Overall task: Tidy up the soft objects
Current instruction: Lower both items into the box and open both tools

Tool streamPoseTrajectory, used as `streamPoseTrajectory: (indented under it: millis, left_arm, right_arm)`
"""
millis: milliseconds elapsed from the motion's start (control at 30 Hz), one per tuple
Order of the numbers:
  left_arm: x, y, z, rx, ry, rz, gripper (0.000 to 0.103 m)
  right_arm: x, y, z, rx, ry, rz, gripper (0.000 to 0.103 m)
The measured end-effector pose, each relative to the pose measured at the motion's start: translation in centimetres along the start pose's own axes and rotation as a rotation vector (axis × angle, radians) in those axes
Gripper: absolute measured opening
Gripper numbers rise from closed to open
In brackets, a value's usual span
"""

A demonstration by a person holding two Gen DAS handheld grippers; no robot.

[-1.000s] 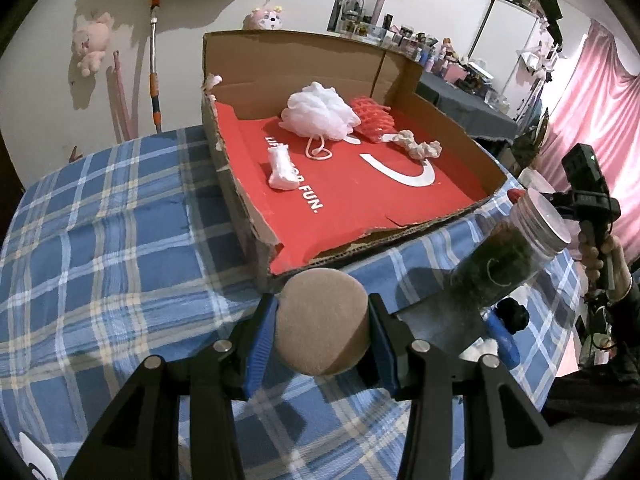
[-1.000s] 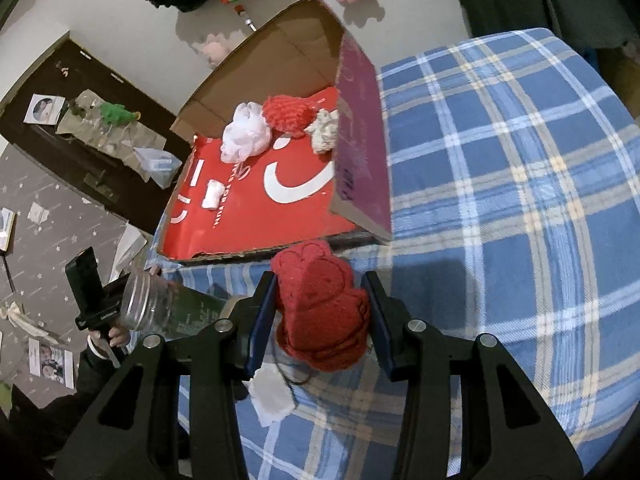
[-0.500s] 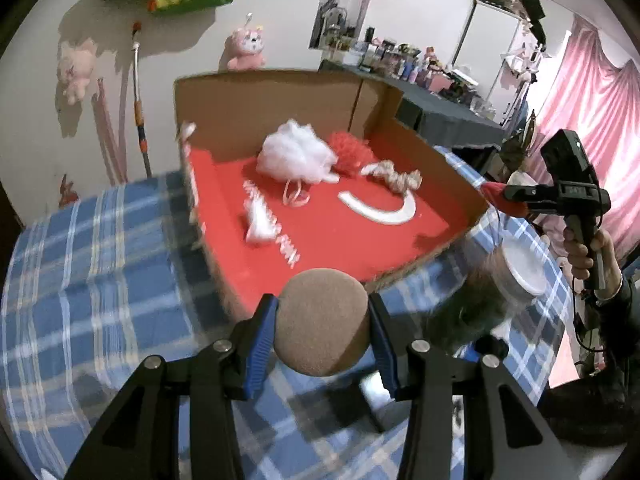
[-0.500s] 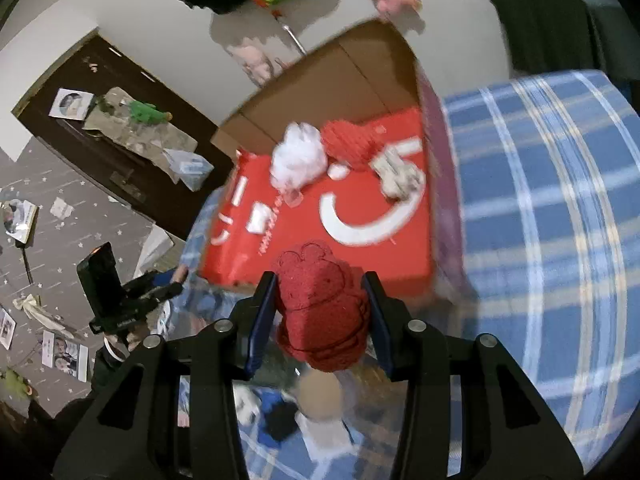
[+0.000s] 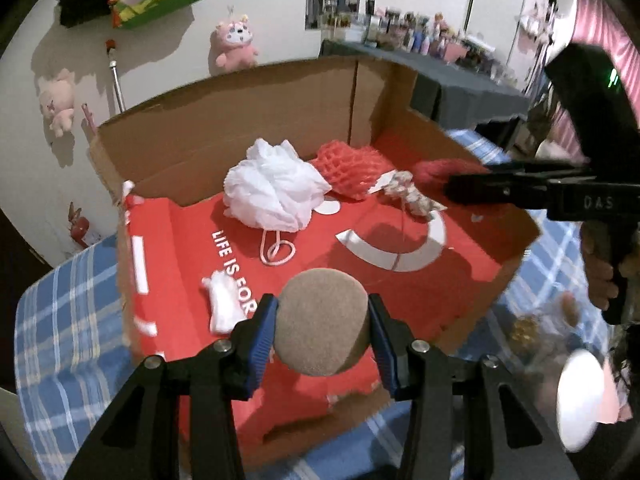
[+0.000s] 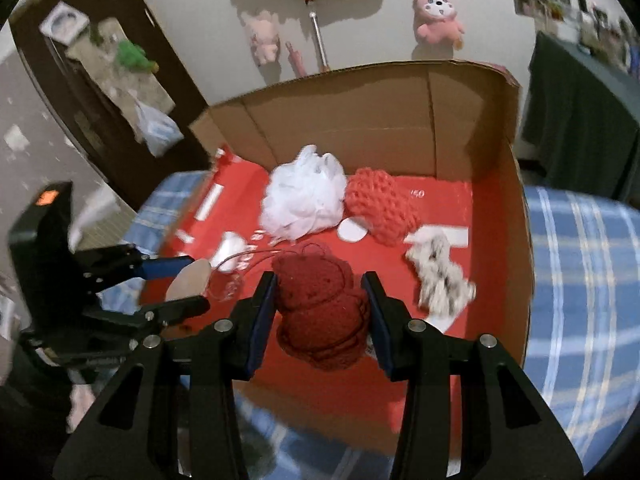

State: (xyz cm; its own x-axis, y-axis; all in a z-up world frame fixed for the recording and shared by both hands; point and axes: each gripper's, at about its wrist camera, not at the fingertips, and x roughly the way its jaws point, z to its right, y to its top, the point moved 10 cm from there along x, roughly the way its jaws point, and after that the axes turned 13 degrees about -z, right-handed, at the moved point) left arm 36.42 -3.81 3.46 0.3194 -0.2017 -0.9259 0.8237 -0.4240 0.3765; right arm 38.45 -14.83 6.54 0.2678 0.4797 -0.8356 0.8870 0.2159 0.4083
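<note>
Both grippers have moved from above the plaid worktop (image 6: 580, 280) to over the open cardboard box (image 5: 248, 120); a second ago the box front edge sat ahead of them, now the red floor (image 5: 180, 240) lies under both loads

Left gripper (image 5: 322, 330) is clamped on a tan round sponge (image 5: 322, 322), pads pressing it from both sides. It hangs over the near-front part of the box, just past the front wall, with a small white wad (image 5: 224, 310) below and to its left

Right gripper (image 6: 320, 316) is clamped on a dark red knitted piece (image 6: 322, 312), over the box centre-front. In the left view it comes in from the right side, its red load (image 5: 440, 170) above the mottled fabric scrap (image 5: 416, 196)

Already resting in the box: white mesh pouf (image 6: 304, 196) and orange-red knit (image 6: 380, 208) side by side at the back wall, scrap (image 6: 440, 272) toward the right wall

Key relation: free red floor lies straight down from each load. Left has bare floor right of the wad; right sits between the pouf cord and the scrap (tight, but looks like a gap). Neither load has a long axis that matters, both are roughly round lumps. Judging by height, left looks nearer the floor, so likely it releases first

Jar by the worktop edge is too blurred to say much
</note>
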Motion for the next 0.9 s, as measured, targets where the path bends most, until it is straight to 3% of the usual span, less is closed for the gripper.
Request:
streamPoseTrajectory:
  millis: [300, 733, 900]
  left_arm:
    - [5.0, 1.2, -1.4, 0.009, 0.108, -0.129, 0.048]
    - [7.0, 1.6, -2.5, 0.029, 0.194, -0.167, 0.049]
    - [7.9, 1.7, -2.3, 0.040, 0.206, -0.178, 0.051]
  right_arm:
    - [4.5, 3.2, 1.6, -0.057, -0.149, -0.084, 0.041]
    - [8.8, 3.4, 1.7, -0.161, -0.318, -0.179, 0.043]
    - [9.7, 3.2, 2.6, -0.153, -0.336, -0.219, 0.044]
